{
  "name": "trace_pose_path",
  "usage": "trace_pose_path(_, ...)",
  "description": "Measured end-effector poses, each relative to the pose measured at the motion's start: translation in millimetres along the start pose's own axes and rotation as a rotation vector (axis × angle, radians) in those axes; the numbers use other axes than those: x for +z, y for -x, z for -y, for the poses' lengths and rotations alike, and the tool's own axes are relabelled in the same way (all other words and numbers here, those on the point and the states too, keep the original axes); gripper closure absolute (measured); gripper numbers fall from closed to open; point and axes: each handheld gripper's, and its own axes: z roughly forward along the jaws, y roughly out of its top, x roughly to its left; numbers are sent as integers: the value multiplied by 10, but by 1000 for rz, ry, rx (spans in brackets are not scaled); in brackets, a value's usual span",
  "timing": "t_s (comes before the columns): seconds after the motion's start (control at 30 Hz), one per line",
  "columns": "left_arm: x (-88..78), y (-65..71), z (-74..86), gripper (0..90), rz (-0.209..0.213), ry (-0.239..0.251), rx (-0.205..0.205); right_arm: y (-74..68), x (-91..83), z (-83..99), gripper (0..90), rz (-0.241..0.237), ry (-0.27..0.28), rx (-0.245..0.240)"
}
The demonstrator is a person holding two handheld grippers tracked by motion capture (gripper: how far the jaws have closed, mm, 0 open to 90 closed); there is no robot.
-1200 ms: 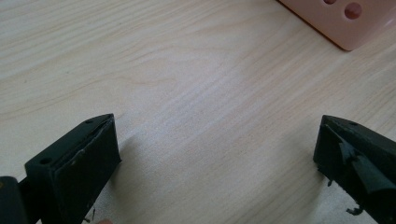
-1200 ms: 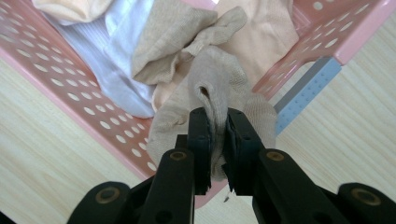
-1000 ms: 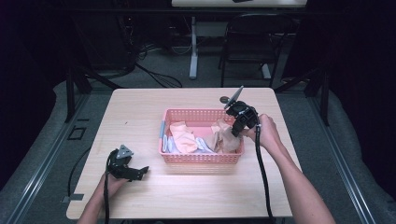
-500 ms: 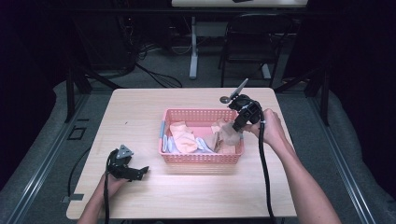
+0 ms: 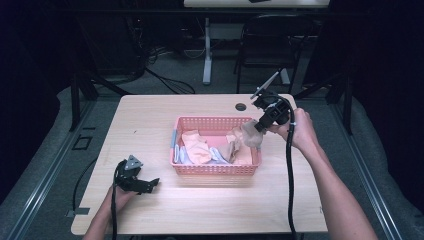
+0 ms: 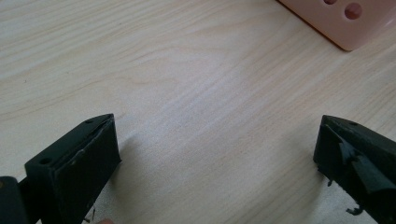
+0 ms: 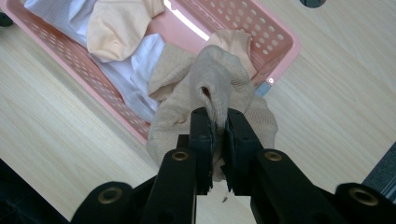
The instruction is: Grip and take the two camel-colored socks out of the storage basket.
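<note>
Lift is seen since a second ago: the beige sock, pinched in the right gripper, is raised higher over the basket's 3 o'clock rim, so removal looks underway, while the left gripper is kept spread on the tabletop.

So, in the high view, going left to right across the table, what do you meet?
Left gripper resting open on the table → pink basket with socks → beige sock pinched in the right gripper → the person's right hand.
</note>
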Motion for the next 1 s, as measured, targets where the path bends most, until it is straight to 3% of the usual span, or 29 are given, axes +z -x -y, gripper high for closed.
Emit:
trace_pose_path(0.27, 0, 0, 0, 0, 0, 0, 0, 83, -112, 85, 826, 20, 20, 26)
trace_pose_path(0.53, 2, -1, -1, 0, 0, 2, 1, 309, -187, 305, 826, 44, -10, 67)
trace_pose_path(0.73, 2, -1, -2, 0, 0, 2, 2, 524, -114, 545, 825, 60, -32, 130)
trace_pose_path(1.0, 3, -2, -2, 0, 1, 2, 3, 665, 76, 802, 825, 59, -51, 179)
